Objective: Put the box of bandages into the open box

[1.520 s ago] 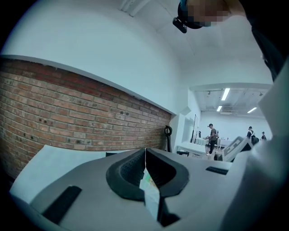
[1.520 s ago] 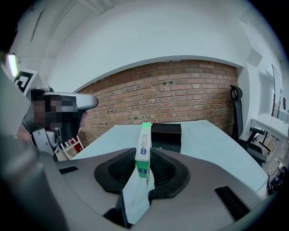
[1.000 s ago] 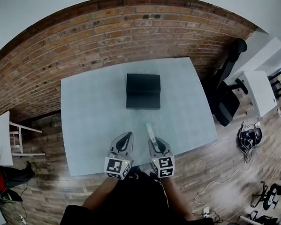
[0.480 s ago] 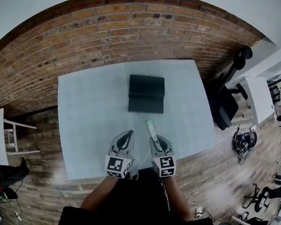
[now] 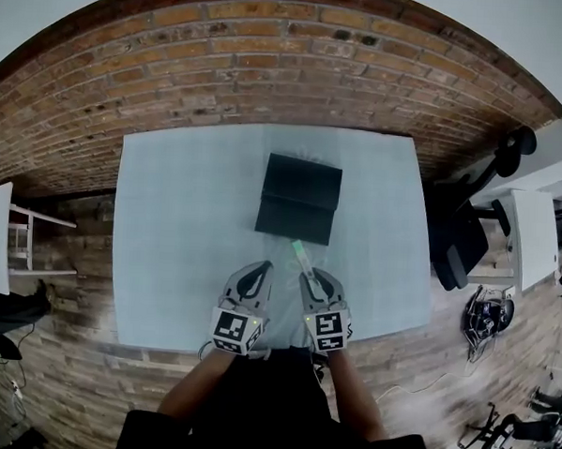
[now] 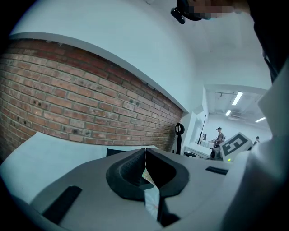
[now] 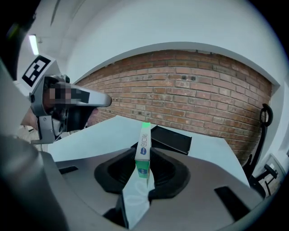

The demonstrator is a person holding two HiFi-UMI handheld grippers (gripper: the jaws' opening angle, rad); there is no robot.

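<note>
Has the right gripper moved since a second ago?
Yes: the right gripper carried the box of bandages forward; its tip now nearly reaches the open box.

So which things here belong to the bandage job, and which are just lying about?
Job: box of bandages, gripped in the right claw; open black box; table.
Lying about: left claw, shut and empty; office chair; white desk; floor cables.

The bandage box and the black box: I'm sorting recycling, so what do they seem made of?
The bandage box: probably thin cardboard, slightly glossy; crisp folded edges and colour printing. The black box: matte, flat stiff panels, perhaps cardboard or plastic; unclear from here.
</note>
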